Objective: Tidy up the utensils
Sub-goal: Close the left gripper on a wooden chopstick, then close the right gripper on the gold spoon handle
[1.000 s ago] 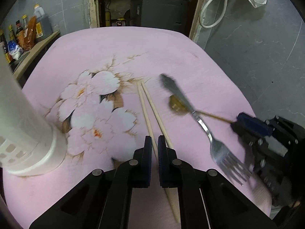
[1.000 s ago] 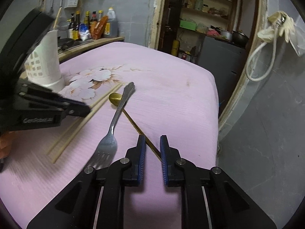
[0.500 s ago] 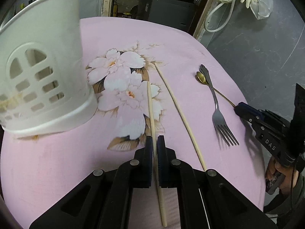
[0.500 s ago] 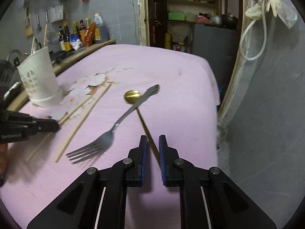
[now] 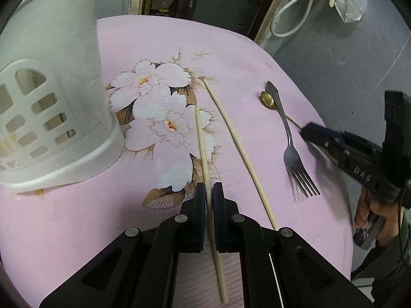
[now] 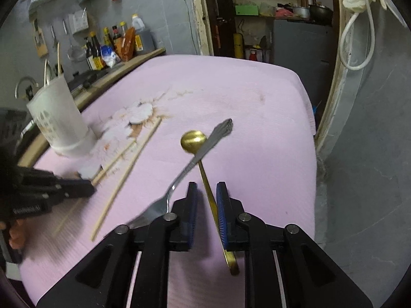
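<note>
The gold spoon [image 6: 193, 139] is partly hidden under the fork [image 6: 190, 165]; one of each, two chopsticks. Left gripper [image 5: 209, 197] clamps the left chopstick [image 5: 203, 151]. Right gripper [image 6: 206, 205], just opening, straddles the spoon's handle loosely

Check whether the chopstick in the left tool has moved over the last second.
Yes. The chopstick has parted from its twin and shifted left onto the flower print. The left tool is shut on it.

Home kitchen: sauce bottles [image 6: 113, 43], hanging utensils [image 6: 54, 38], pots [image 6: 319, 11].
</note>
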A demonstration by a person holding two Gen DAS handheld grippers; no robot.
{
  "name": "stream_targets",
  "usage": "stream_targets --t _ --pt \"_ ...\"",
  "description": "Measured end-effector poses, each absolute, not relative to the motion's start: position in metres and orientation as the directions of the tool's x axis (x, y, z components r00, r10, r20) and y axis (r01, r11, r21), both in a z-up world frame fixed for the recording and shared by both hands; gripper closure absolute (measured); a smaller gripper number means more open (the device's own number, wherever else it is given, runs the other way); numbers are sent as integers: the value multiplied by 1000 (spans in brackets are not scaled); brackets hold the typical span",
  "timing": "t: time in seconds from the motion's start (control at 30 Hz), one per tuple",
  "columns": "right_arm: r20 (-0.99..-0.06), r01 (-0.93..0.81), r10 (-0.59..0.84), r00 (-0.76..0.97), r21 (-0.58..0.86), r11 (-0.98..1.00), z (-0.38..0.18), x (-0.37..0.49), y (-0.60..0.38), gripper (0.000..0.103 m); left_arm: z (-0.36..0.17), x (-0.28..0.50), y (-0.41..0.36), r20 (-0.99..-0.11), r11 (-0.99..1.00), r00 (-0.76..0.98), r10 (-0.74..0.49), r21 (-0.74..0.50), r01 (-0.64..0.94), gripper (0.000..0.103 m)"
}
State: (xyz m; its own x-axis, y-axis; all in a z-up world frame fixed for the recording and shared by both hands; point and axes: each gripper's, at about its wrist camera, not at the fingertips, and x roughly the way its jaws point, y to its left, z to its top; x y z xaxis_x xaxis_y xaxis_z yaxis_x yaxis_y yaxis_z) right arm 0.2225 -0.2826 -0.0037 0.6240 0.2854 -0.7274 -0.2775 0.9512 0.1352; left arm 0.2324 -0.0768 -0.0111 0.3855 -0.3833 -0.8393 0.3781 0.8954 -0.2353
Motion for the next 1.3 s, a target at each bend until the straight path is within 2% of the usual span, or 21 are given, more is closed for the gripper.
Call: stream_targets --t 0.07,0.17,0.4,0.57,0.7,0.73,0.9,0.97,1.03,1.1,1.3 --pt "-714 -283 291 636 135 949 -1 225 -281 74 -11 235 -76 -845 893 370 -386 -241 380 98" --pt "-709 -317 296 640 107 942 2 232 -271 74 -11 242 -76 -846 892 362 -391 -252 376 98" --pt "-721 -456 264 641 -81 886 3 254 -237 74 -11 244 -71 -839 891 368 -401 -263 371 98" --pt "-770 -495 255 585 -89 864 -8 279 -229 72 -13 242 -68 -833 887 376 -407 -262 380 98" --pt "-777 -505 228 587 -131 853 -11 286 -229 47 -14 240 -63 -829 882 370 -419 -276 381 98" --pt "-778 -505 223 588 -137 852 -12 287 -229 44 -14 240 -62 -829 881 368 -422 -280 381 98" --pt "-785 -522 256 564 -99 847 -14 291 -237 45 -12 249 -64 -836 879 349 -422 -283 384 98" --pt "-790 -535 260 555 -99 839 -13 290 -235 52 -11 253 -68 -844 879 339 -415 -276 390 98" --pt "-797 -571 268 541 -114 813 -12 288 -228 65 -9 258 -74 -855 878 328 -402 -259 402 98" --pt "-810 -590 267 523 -117 799 -12 287 -224 70 -8 261 -79 -864 876 320 -388 -238 419 98" --pt "-813 -535 348 467 54 843 -14 295 -240 78 -9 267 -82 -869 875 306 -389 -243 419 98"
